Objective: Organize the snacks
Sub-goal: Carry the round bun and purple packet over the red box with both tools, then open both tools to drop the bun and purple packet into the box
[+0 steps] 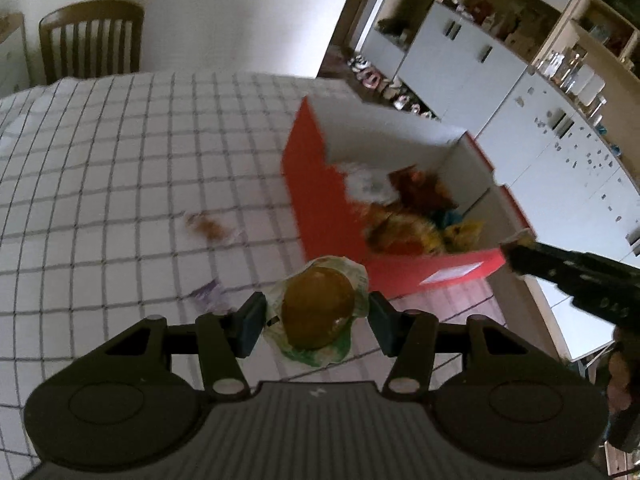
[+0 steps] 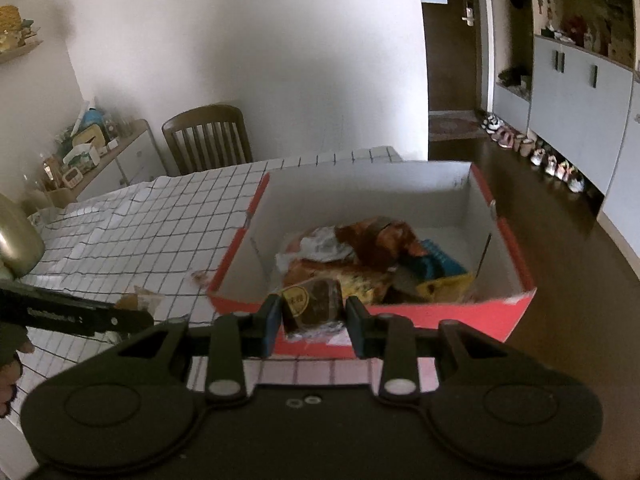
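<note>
The left gripper (image 1: 316,322) pinches a round brown cake in a clear, green-edged wrapper (image 1: 318,312) between its pads, above the checked tablecloth (image 1: 120,168). The right gripper (image 2: 312,316) clamps a dark brown wrapped snack with a yellow label (image 2: 312,304), held just before the near wall of the red box (image 2: 440,308). The box already holds a heap of packets (image 2: 360,252). Both snacks appear to be on their way in; next, each must clear the rim, then be released.
</note>
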Available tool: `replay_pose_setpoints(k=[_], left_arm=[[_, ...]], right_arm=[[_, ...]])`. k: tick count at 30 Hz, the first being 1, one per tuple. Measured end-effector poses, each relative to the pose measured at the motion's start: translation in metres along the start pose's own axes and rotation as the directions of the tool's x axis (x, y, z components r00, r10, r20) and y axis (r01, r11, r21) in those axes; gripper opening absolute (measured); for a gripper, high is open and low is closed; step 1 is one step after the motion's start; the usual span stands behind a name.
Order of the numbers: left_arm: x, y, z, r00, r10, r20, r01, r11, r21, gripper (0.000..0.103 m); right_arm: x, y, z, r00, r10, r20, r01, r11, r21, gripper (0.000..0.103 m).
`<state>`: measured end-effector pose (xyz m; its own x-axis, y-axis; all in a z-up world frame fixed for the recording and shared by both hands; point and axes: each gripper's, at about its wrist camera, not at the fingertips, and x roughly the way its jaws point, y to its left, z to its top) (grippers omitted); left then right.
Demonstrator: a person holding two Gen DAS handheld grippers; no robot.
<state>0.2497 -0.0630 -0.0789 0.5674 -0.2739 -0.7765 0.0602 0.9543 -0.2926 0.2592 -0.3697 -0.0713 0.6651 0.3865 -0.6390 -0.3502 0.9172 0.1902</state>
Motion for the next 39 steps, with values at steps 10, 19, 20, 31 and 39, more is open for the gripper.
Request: replay_pose_setpoints(k=[10,19,20,31,39], left_arm=[[0.027,-0.064,0.048,0.998,0.004,0.056,-0.005,1.0,0.02,0.055],[0.072,-0.101,0.079,0.999,0.023,0.047,-0.025,0.998,0.049,0.055],[0.077,-0.103,0.081,0.999,0.025,0.042,-0.027,0.998,0.052,0.055],[0.137,-0.116,0.092,0.995,0.092,-0.042,-0.087,0.991,0.098,0.055],[0.159,-0.122,0.089,0.991,0.103,-0.09,-0.092,0.989,0.114,0.055]], right_arm=[[0.008,-0.039,0.027,1.0,0.004,0.025,-0.003,0.998,-0.06,0.034],[0.028,-0.061,0.041,1.0,-0.009,0.023,0.01,0.997,-0.072,0.034],[0.031,-0.063,0.041,1.0,-0.012,0.02,0.013,0.997,-0.075,0.034],[0.069,-0.079,0.039,0.997,-0.056,-0.059,0.049,0.992,-0.118,0.034],[0.094,-0.088,0.03,0.99,-0.059,-0.131,0.047,0.994,-0.097,0.034]])
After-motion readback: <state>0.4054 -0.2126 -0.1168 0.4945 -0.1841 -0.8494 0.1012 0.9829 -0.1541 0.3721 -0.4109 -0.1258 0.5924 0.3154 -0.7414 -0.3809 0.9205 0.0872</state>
